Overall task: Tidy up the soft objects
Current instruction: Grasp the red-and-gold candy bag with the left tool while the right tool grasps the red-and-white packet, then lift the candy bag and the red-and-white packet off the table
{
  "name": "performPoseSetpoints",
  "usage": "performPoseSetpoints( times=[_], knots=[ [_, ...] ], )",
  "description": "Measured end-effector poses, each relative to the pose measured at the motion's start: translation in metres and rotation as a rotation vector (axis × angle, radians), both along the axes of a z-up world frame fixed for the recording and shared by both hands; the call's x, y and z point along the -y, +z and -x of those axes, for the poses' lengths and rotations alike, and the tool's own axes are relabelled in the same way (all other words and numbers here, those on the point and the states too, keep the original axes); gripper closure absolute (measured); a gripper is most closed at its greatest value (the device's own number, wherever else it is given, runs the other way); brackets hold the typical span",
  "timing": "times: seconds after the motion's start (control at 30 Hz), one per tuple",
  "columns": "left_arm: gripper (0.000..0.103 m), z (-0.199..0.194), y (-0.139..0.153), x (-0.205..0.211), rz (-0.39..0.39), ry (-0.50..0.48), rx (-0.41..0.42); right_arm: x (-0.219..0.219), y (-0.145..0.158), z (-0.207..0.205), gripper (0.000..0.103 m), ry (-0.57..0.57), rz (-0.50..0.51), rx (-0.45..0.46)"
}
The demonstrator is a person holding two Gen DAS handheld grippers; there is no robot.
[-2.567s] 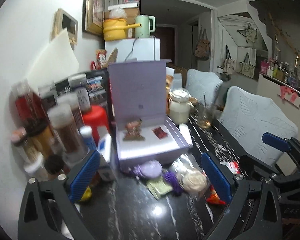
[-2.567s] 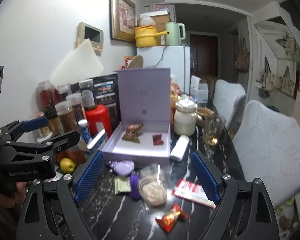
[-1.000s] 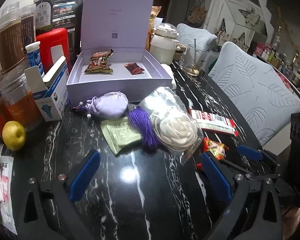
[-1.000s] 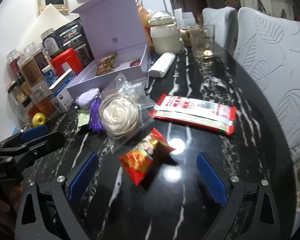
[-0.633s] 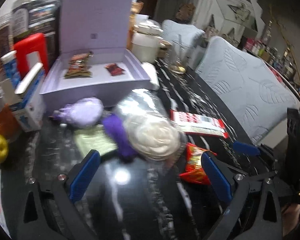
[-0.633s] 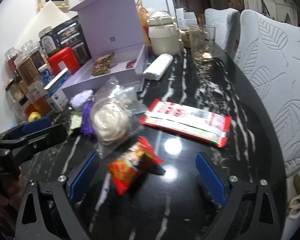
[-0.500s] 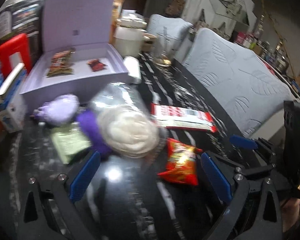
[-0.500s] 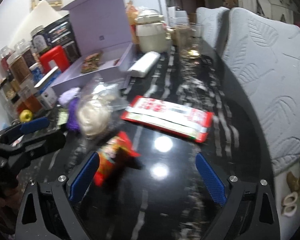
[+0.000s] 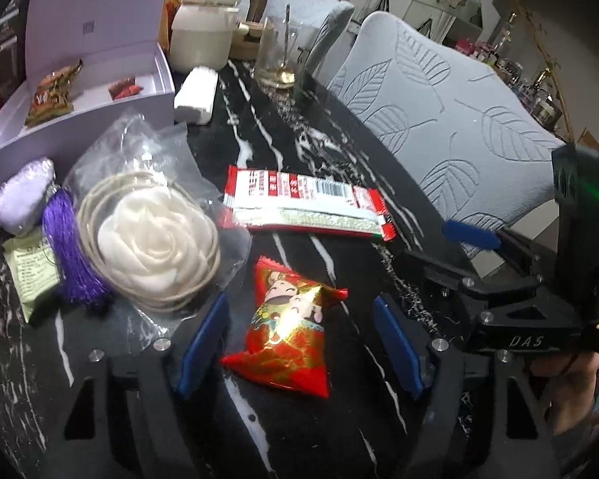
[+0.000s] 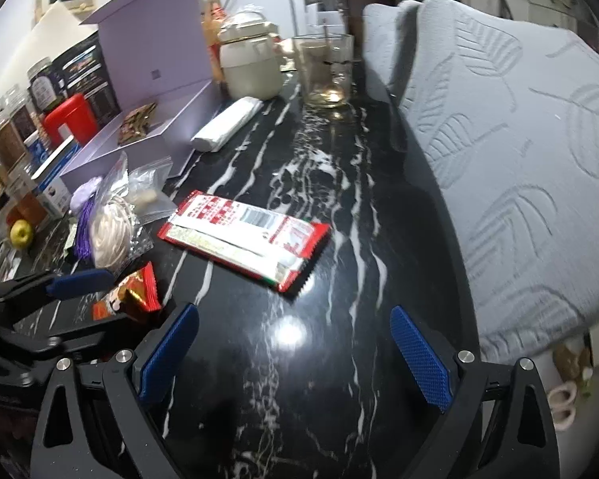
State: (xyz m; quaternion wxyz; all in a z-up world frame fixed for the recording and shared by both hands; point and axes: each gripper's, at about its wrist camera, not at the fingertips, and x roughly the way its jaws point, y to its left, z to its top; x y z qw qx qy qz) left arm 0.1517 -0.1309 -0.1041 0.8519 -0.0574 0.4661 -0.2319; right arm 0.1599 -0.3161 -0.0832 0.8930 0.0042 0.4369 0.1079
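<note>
The left tongs [image 9: 299, 343] are spread wide, with 1 blue pad on each side of the small red and gold snack bag [image 9: 289, 329]. The pads sit close to the bag but do not squeeze it. The bag lies flat on the shiny black desk with white streaks [image 10: 339, 207].

The right tongs [image 10: 293, 355] are spread wide too and hold nothing. Under them is only bare desk with a bright spot of light.

Just past the snack bag lies the long flat red and white packet [image 9: 305, 205]. It is near the bag but apart from it. To the left of the bag is the white soft rose in a clear plastic bag [image 9: 155, 239], and the clear plastic reaches right up to the left pad. Beside the rose lie the purple tassel [image 9: 74, 255] and the small pale purple pouch [image 9: 22, 197], and a green paper packet [image 9: 32, 275] sits partly under the tassel.

The open pale purple box with its lid standing up [image 9: 92, 56] is behind the rose, and its front wall is close to the plastic bag. 2 small snack packets lie inside it. A white roll [image 9: 195, 94] lies by the box's right corner.

The right edge of the desk curves along beside the grey leaf-pattern chair [image 10: 519, 139]. The dark strip of desk between the long packet and that edge is open.
</note>
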Motion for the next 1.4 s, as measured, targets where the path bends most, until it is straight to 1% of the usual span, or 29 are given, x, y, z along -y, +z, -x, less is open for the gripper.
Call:
performPoseSetpoints(
  times=[0.03, 0.07, 0.13, 0.17, 0.2, 0.27, 0.4, 0.47, 0.63, 0.73, 0.8, 0.83, 0.9, 0.93, 0.97, 1.0, 1.03, 1.07, 1.2, 1.4],
  knots=[
    [0.029, -0.001, -0.003, 0.0, -0.004, -0.001, -0.012, -0.002, 0.0, -0.003, 0.004, 0.021, 0.001, 0.006],
    [0.035, -0.001, -0.005, 0.0, -0.009, 0.002, -0.011, -0.004, -0.001, -0.007, 0.004, 0.044, 0.007, 0.008],
    [0.044, 0.001, -0.005, 0.001, -0.034, 0.008, 0.013, -0.01, -0.002, -0.015, 0.004, 0.091, 0.023, 0.006],
    [0.057, 0.002, -0.005, 0.001, -0.043, 0.008, 0.019, -0.013, -0.003, -0.021, 0.004, 0.115, 0.033, 0.006],
    [0.063, 0.001, -0.006, 0.001, -0.05, 0.009, 0.021, -0.017, -0.003, -0.026, 0.004, 0.143, 0.04, 0.01],
    [0.065, 0.002, -0.005, 0.0, -0.042, 0.002, 0.017, -0.022, -0.003, -0.034, 0.004, 0.183, 0.053, 0.011],
    [0.066, 0.003, -0.005, -0.004, -0.037, -0.004, 0.006, -0.033, -0.007, -0.053, 0.004, 0.274, 0.069, 0.02],
    [0.066, 0.005, -0.005, -0.006, -0.033, -0.005, -0.004, -0.037, -0.01, -0.061, 0.004, 0.301, 0.082, 0.022],
    [0.066, 0.012, -0.005, -0.011, -0.03, 0.011, -0.015, -0.045, -0.015, -0.074, 0.004, 0.368, 0.058, -0.002],
    [0.066, 0.016, -0.004, -0.015, -0.032, 0.025, -0.025, -0.055, -0.018, -0.075, 0.004, 0.415, 0.091, -0.014],
    [0.066, 0.02, -0.004, -0.019, -0.027, 0.034, -0.031, -0.059, -0.022, -0.074, 0.005, 0.412, 0.128, -0.034],
    [0.066, 0.022, -0.003, -0.02, -0.028, 0.038, -0.03, -0.06, -0.023, -0.072, 0.006, 0.411, 0.145, -0.025],
    [0.066, 0.026, -0.003, -0.022, -0.033, 0.047, -0.027, -0.06, -0.021, -0.066, 0.019, 0.42, 0.141, -0.021],
    [0.066, 0.028, -0.003, -0.023, -0.034, 0.052, -0.027, -0.06, -0.019, -0.062, 0.022, 0.423, 0.142, -0.023],
    [0.066, 0.03, -0.003, -0.025, -0.032, 0.057, -0.027, -0.06, -0.018, -0.058, 0.029, 0.424, 0.143, -0.026],
    [0.066, 0.033, -0.003, -0.026, -0.029, 0.062, -0.028, -0.06, -0.017, -0.054, 0.038, 0.422, 0.144, -0.027],
    [0.066, 0.034, -0.003, -0.027, -0.028, 0.066, -0.029, -0.059, -0.017, -0.051, 0.045, 0.419, 0.143, -0.027],
    [0.066, 0.035, -0.004, -0.028, -0.028, 0.07, -0.029, -0.059, -0.016, -0.046, 0.048, 0.416, 0.145, -0.029],
    [0.066, 0.042, -0.004, -0.032, -0.051, 0.08, -0.025, -0.059, -0.016, -0.029, 0.051, 0.392, 0.148, -0.029],
    [0.066, 0.054, -0.004, -0.042, -0.035, 0.102, -0.034, -0.054, -0.015, 0.007, 0.051, 0.306, 0.146, -0.041]
  ],
)
